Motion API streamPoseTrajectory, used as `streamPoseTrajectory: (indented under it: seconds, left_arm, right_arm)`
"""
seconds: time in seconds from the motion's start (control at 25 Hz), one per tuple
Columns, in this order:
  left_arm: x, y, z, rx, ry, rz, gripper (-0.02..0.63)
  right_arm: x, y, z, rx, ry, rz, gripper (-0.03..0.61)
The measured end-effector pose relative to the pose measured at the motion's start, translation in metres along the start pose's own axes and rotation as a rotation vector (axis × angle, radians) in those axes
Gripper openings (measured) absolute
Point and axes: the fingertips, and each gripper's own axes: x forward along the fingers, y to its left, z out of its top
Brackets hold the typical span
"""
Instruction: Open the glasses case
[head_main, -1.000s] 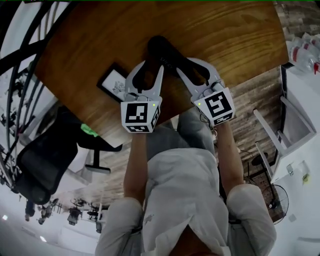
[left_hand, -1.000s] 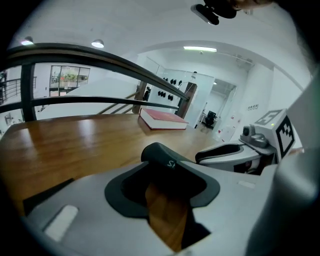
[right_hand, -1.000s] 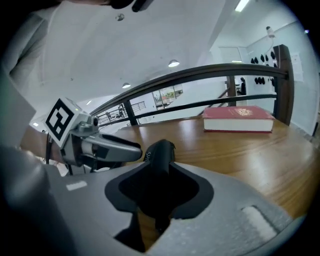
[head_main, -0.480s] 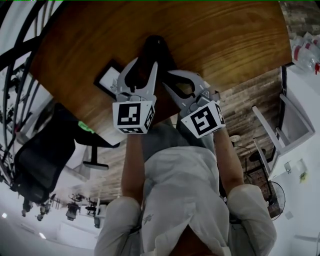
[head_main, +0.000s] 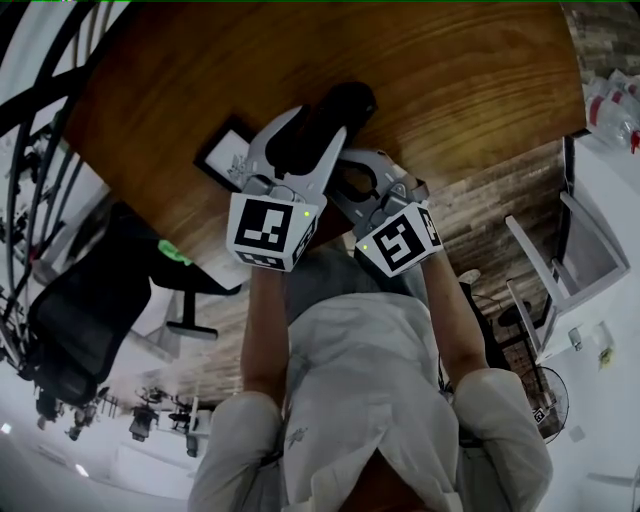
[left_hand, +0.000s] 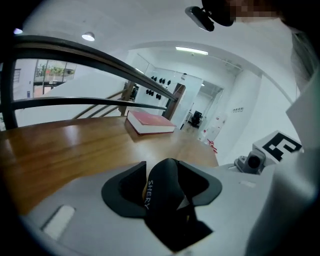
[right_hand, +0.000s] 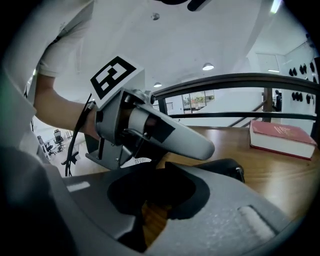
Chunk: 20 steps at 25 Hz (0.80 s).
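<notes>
since a second ago the glasses case has swung round, so that its free end now points up and to the right in the head view instead of lying slantwise across both tools. the right hand-held gripper has come off the case and drawn in beside the left hand-held gripper, which has tilted with the case.

the left hand-held gripper's jaws have just been opening a little, yet the case is between them. in the left gripper view the black case, with pale lettering along its edge, stands up between the two dark pads, which sit against its sides. whether its lid has parted cannot be told.

the right hand-held gripper's jaws have just been closing. in the right gripper view their tips appear to meet, and only bare wood shows through the hollow behind them. nothing is held there. the left tool and one end of the case show just beyond it.

the case is over the near part of the wooden surface, right of a small dark-framed picture. whether the case touches the wood cannot be told. a red book lies well apart, at the far edge by the railing.
</notes>
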Motion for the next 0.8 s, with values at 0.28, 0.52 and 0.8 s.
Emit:
streamPoseTrajectory:
  seconds: [0.28,0.52,0.8]
  left_arm:
    - [-0.025,0.006,-0.016,0.008,0.038,-0.036,0.217]
    - [-0.010,0.013,-0.025,0.040,0.103,-0.022,0.173]
    - [0.000,0.020,-0.035,0.113,0.170,0.002,0.192]
  right_arm:
    - [0.004,-0.003,0.000,0.051,-0.052,0.049,0.035]
    - [0.003,0.000,-0.002,0.002,-0.042,0.080,0.035]
    - [-0.007,-0.003,-0.004,0.023,-0.050,0.098,0.069]
